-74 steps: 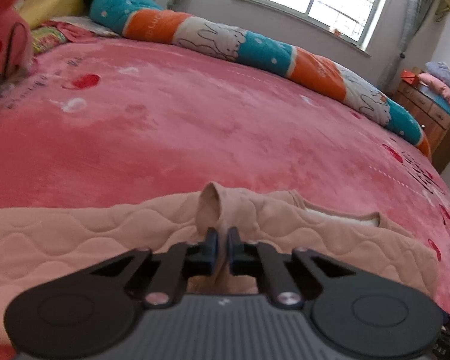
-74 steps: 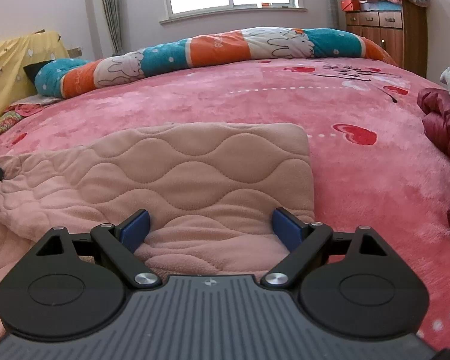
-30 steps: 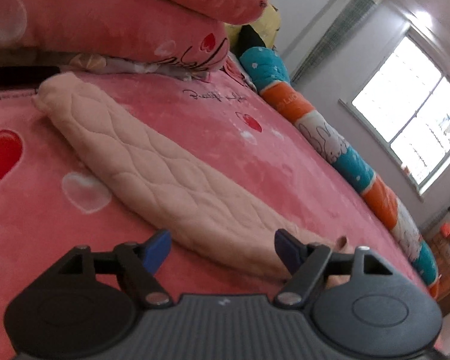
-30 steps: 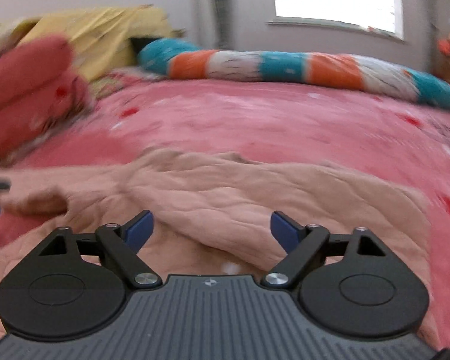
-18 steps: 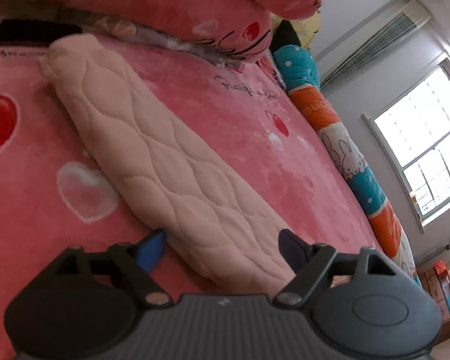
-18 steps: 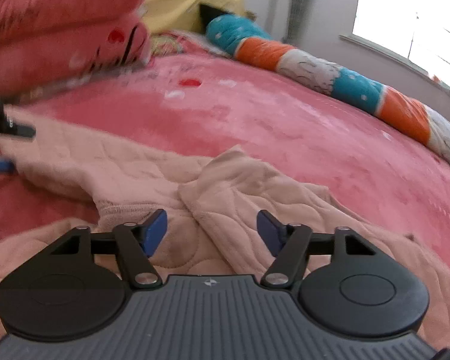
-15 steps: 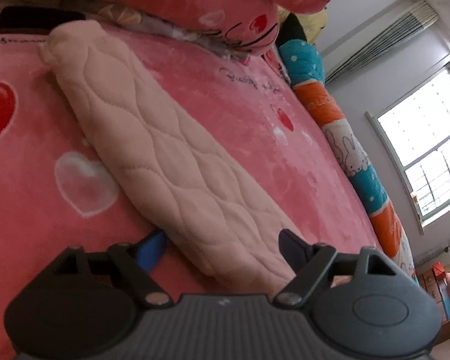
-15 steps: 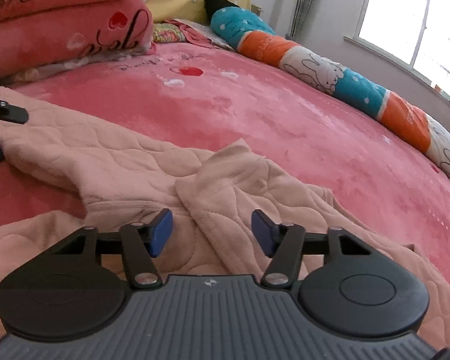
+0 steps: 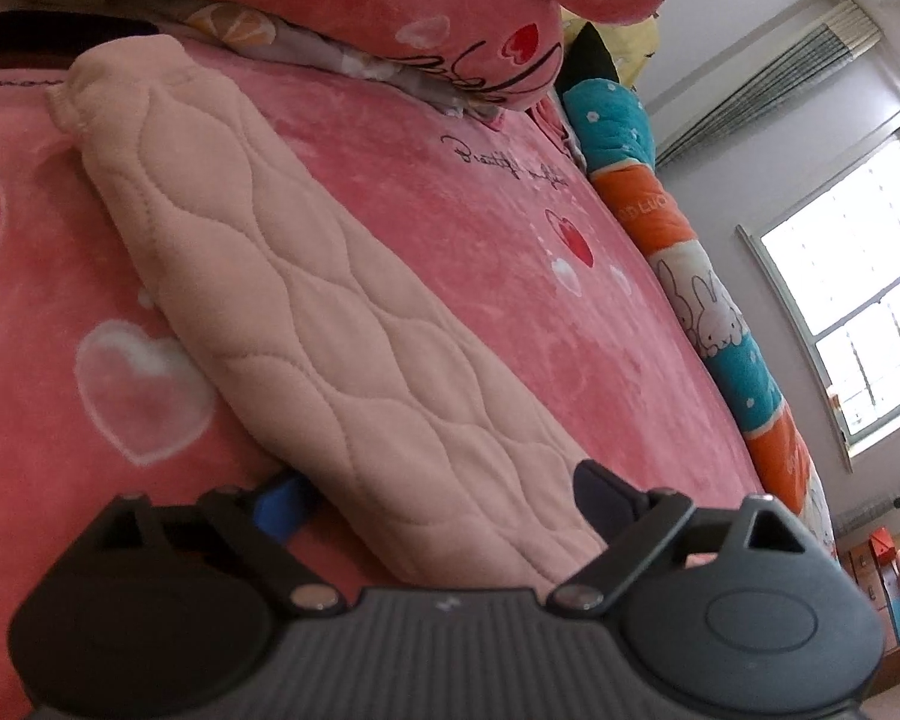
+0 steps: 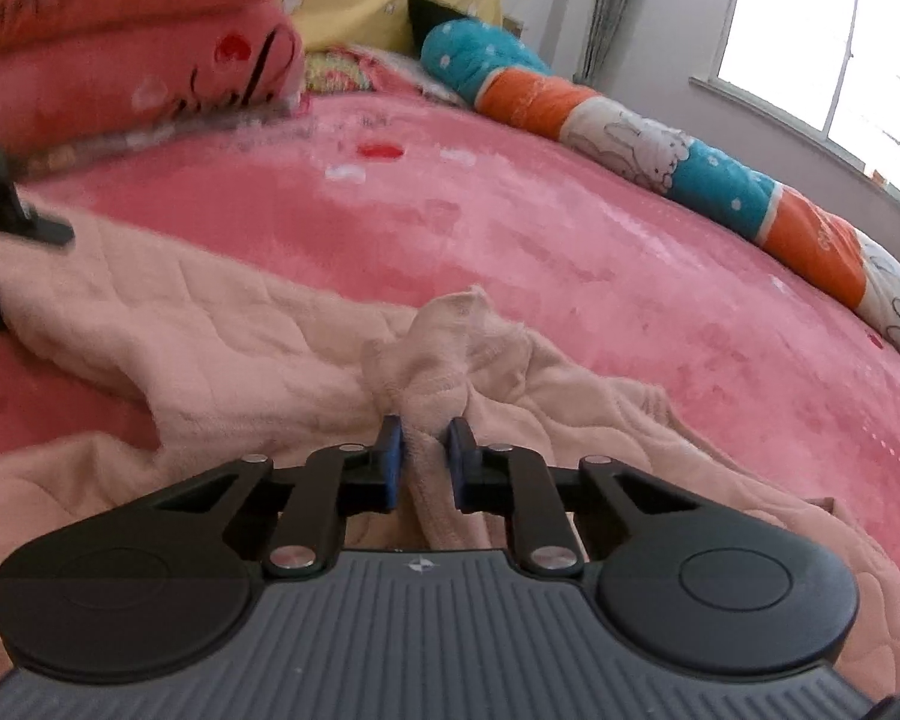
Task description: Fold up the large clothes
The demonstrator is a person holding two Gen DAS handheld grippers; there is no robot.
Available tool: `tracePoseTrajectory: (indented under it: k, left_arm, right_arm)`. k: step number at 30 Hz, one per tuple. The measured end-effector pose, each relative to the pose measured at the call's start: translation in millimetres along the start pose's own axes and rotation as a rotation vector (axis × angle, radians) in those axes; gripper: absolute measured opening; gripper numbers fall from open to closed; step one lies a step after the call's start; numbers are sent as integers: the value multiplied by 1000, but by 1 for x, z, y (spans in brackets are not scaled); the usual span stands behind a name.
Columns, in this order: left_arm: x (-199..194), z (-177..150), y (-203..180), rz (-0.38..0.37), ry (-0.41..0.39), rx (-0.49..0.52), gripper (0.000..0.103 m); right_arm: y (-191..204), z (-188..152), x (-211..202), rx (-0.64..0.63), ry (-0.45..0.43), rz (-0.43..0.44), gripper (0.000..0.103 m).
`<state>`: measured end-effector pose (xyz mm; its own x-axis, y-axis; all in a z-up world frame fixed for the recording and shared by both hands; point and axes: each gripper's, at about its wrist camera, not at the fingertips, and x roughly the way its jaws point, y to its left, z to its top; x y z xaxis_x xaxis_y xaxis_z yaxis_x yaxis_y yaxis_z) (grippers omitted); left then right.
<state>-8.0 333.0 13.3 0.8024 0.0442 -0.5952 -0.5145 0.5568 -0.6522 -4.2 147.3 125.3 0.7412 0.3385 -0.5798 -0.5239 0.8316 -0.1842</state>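
Left gripper [image 9: 432,495] pointed down at a slant, jaws wide and opening, straddling the quilted sleeve [image 9: 306,300]. Right gripper [image 10: 423,456] angled downward, pads clamped on a bunched fold of the garment [image 10: 444,354].

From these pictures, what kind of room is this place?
Most likely a bedroom in a home. A wide bed with a pink heart-print blanket fills the view, stacked pink pillows lie at its head, and a long rabbit-print bolster runs under the window.

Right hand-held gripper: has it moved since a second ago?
Yes. The right hand-held gripper swung toward the stacked pink bedding, which now looms larger at left, and shut on a fold of the garment.
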Motion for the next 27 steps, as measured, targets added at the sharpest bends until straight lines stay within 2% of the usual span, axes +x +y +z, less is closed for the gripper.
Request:
tracePoseTrajectory:
  k: [5,7,11,14,15,16,20,22,23,27]
  left_arm:
    - [-6,-3,-1,28,-26,-6,92]
    - [-6,-4,-3,38,-29,6,92]
    - [-3,-5,-3,43,-31,12,92]
    - [0,-4,-1,35,-32,6,92]
    - [1,-3,0,33,-35,0,92]
    - [2,-3,-1,31,-37,-1,93]
    - [6,-3,-2,34,-44,6,93]
    - [7,-3,-3,33,-46,7,93]
    - [8,-2,-3,33,-48,7,93]
    - [15,0,-3,32,-63,0,93]
  right_arm:
    - [-2,3,-34,34,-54,70,18]
    - [2,-1,-34,30,-32,102,18]
    - [20,-17,-8,-16,46,104,21]
    - [22,-21,3,-2,55,102,33]
    - [22,-20,1,0,46,103,45]
    - [22,-19,-2,2,38,111,63]
    - [13,-19,-24,34,-11,84,76]
    - [2,-22,-43,83,-47,55,95]
    - [-5,-23,-52,110,-57,40,98]
    - [-25,-43,-89,205,-70,-28,99]
